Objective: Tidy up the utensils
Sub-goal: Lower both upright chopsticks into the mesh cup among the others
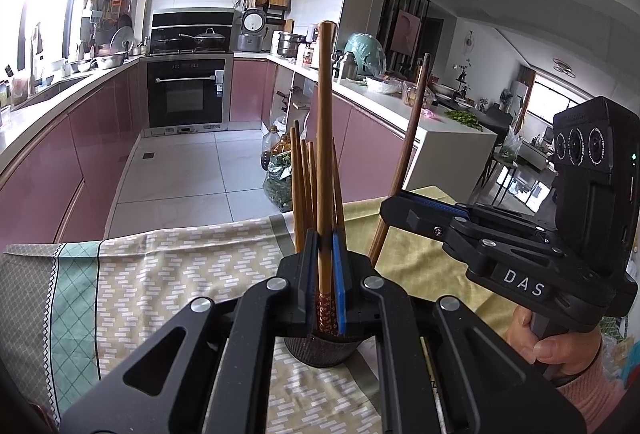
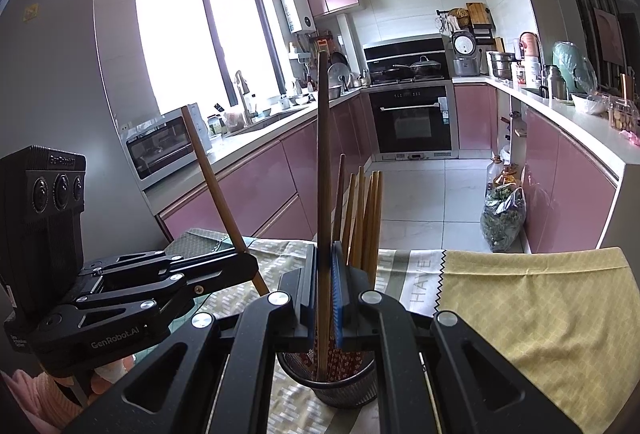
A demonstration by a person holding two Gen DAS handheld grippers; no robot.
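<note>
A single chopstick (image 1: 325, 138) is held clenched and upright in the left tongs (image 1: 325, 254), its patterned end just below the pads, over the mesh holder (image 1: 320, 352) on the cloth-covered surface (image 1: 168, 266). A darker chopstick (image 2: 323, 170) is gripped likewise by the right tongs (image 2: 324, 274), directly above the same holder (image 2: 332, 382). More chopsticks (image 2: 366, 210) stand just behind. Both tools are angled slightly downward, side by side, handles held in hands (image 1: 554, 348).

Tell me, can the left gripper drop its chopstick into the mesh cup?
Probably yes. The left gripper is shut on a chopstick whose lower end already points into the mesh cup; other chopsticks leave room.
</note>
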